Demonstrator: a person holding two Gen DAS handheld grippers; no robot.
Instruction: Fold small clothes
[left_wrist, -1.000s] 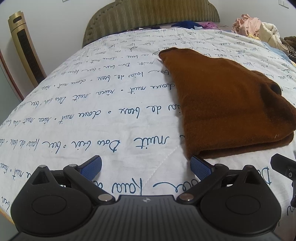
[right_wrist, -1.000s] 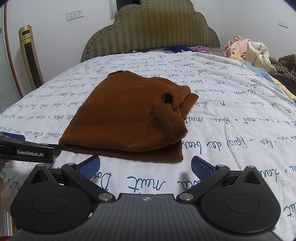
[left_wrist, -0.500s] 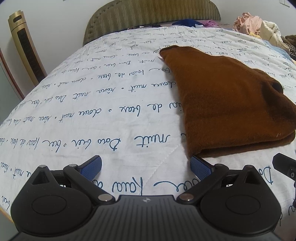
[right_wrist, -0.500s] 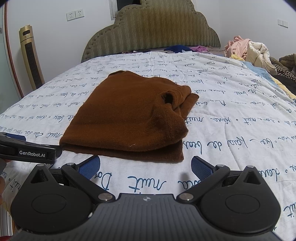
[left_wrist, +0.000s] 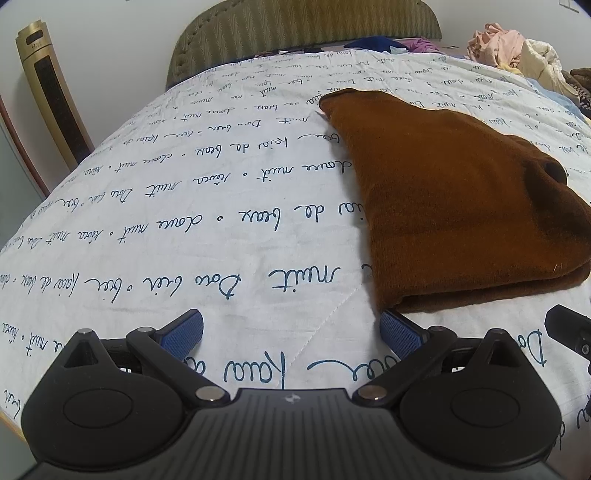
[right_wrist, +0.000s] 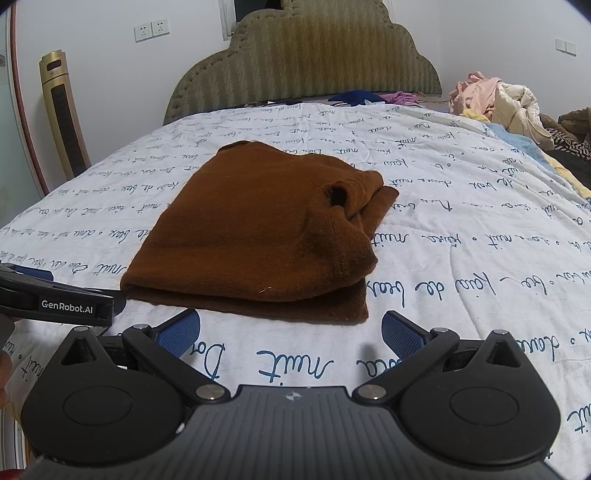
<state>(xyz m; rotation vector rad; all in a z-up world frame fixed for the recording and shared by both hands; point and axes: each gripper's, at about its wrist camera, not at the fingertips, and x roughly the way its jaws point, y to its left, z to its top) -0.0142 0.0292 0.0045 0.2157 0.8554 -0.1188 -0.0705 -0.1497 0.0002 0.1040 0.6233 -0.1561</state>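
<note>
Hidden: the sweater (left_wrist: 461, 206) runs off the left wrist view at 3 o'clock; its lower layers are covered by the top fold.
Hard to make out: the clothes pile (right_wrist: 495, 101) at 1 o'clock is a tangle, pieces not separable.
Left gripper (left_wrist: 291, 328): released, jaws spread wide, empty; the sweater's near corner lies just beyond its right finger, at 1 o'clock; whether they touch, I cannot tell.
Right gripper (right_wrist: 291, 328): released, empty; the sweater lies just ahead at 12 o'clock, apart from both fingers.
Sweater place: folded flat on the bed (right_wrist: 461, 258), mid-quilt.
Sweater axis: long side runs from the near folded edge toward the headboard (right_wrist: 306, 62), 6 to 12 o'clock, leaning slightly right; the small dark opening sits at its right side.
</note>
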